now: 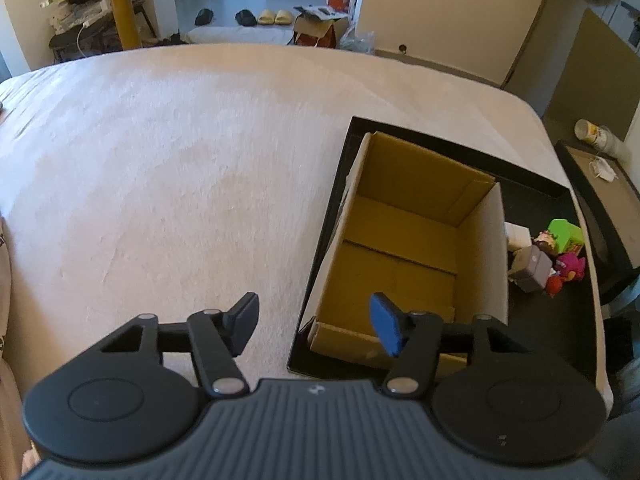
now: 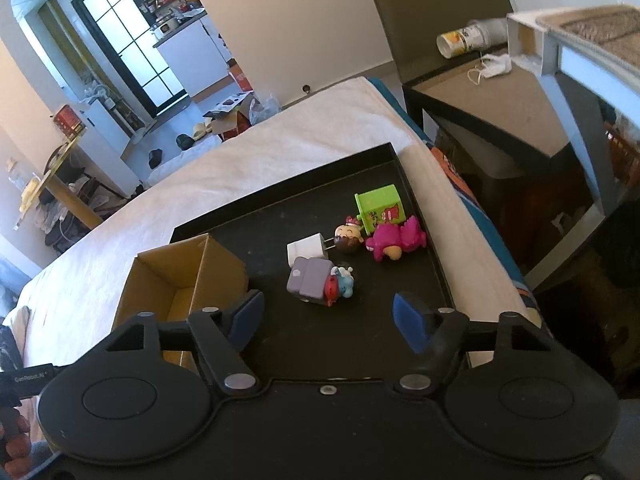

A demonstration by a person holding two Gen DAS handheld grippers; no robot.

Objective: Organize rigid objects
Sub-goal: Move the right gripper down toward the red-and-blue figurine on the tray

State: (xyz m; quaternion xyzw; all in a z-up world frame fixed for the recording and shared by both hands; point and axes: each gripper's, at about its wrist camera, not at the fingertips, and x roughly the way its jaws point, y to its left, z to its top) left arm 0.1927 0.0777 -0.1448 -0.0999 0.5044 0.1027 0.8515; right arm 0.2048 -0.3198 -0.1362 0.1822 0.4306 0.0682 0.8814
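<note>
In the left wrist view, the left gripper (image 1: 314,322) hangs with jaws spread and empty over the near-left corner of the open, empty brown cardboard box (image 1: 404,248), which stands in the shallow black tray (image 1: 560,320) on the cream-covered bed (image 1: 180,168); the toys lie well to its right. In the right wrist view, the right gripper (image 2: 328,316), also spread and empty, is the nearer: the cluster lies just ahead of its fingertips, the grey block figure (image 2: 310,284) closest, its long axis running roughly across the jaw gap, with the white charger plug (image 2: 307,253), magenta plush figure (image 2: 394,242) and green printed cube (image 2: 380,210) beyond, and a black side table (image 2: 492,96) behind.

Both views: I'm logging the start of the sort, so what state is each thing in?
Left tool: open, holding nothing.
Right tool: open, holding nothing.
Box: open-topped, empty, on the tray.
Tray: on the bed, holding the box and toys.
Toys: loose on the tray, beside the box.
</note>
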